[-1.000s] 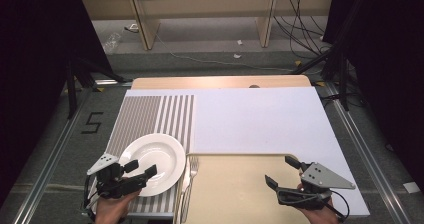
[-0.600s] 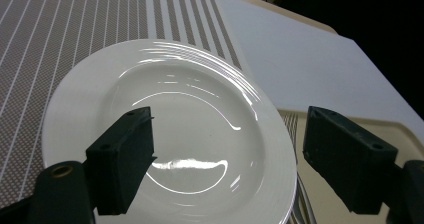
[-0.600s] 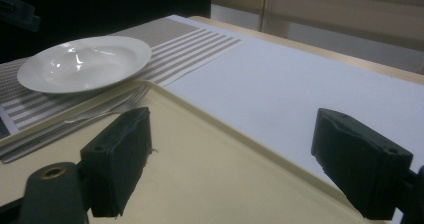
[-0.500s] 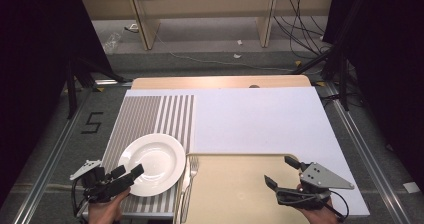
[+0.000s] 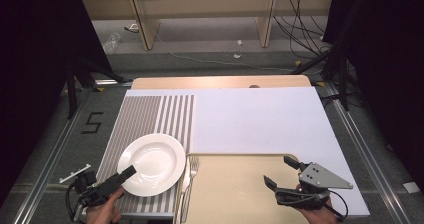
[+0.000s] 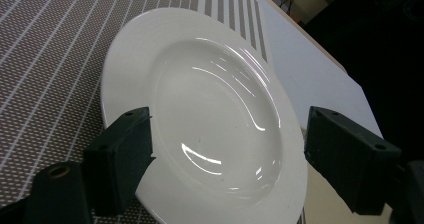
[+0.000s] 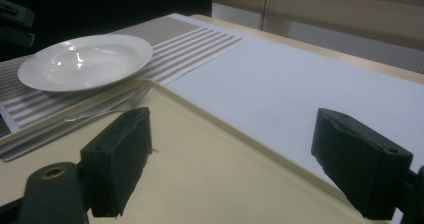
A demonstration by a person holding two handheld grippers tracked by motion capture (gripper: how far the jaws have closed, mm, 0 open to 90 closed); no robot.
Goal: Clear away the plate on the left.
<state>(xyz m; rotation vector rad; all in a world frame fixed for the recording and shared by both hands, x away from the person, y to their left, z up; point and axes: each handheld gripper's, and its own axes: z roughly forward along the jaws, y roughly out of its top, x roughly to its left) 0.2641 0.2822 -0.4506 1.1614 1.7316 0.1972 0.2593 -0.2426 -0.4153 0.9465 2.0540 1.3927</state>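
- Since a moment ago, my left gripper [image 5: 107, 186] has slid back toward me and to the left, off the white plate [image 5: 151, 162], and it now sits at the plate's near left rim.
- That plate sits on the striped mat [image 5: 145, 121], at the near left of the table [image 5: 260, 119], and it did not move.
- From the left gripper view, the plate [image 6: 210, 114] lies between my two black fingers [image 6: 122, 156], which are spread wide and hold nothing.
- I cannot tell if a finger touches the rim.
- A fork [image 5: 190, 184] lies just right of the plate, on the left edge of the tan tray [image 5: 235, 194].
- My right gripper [image 5: 285, 179] is in the same spot over the near right part of the tray.
- Its fingers [image 7: 120, 154] are wide apart too, with nothing in them.
- Under the tray and mat lies a big white sheet [image 5: 260, 119].
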